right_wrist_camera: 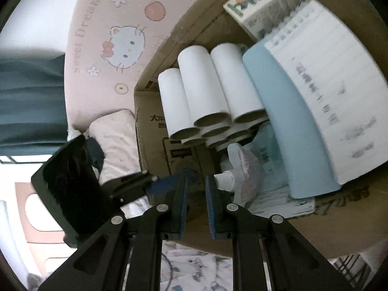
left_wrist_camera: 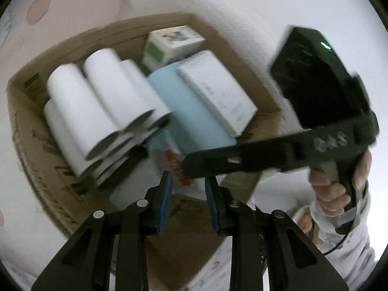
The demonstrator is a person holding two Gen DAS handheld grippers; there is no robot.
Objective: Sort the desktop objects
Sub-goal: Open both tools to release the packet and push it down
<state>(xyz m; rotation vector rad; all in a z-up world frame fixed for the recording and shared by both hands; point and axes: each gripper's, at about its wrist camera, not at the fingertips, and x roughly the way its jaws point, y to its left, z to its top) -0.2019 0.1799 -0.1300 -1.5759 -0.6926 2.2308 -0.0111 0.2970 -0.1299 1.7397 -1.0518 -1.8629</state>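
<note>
An open cardboard box (left_wrist_camera: 72,36) (right_wrist_camera: 150,111) holds a bundle of white paper tubes (left_wrist_camera: 92,106) (right_wrist_camera: 198,84). Beside the tubes lie a pale blue book (left_wrist_camera: 191,111) (right_wrist_camera: 291,121), a spiral notebook (left_wrist_camera: 218,92) (right_wrist_camera: 327,97) and a green-and-white carton (left_wrist_camera: 169,46) (right_wrist_camera: 264,4). A clear pouch with a white cap (right_wrist_camera: 232,177) lies low in the box. My left gripper (left_wrist_camera: 188,177) hangs open and empty over the box's near edge. My right gripper (right_wrist_camera: 197,177) is shut on nothing, its tip just left of the pouch's cap.
A person's hand (left_wrist_camera: 334,189) holds the right gripper's handle at the right. A pink cartoon-cat cloth (right_wrist_camera: 109,36) and a pale cushion (right_wrist_camera: 114,140) lie left of the box. The left gripper's black body (right_wrist_camera: 65,189) sits close at the lower left.
</note>
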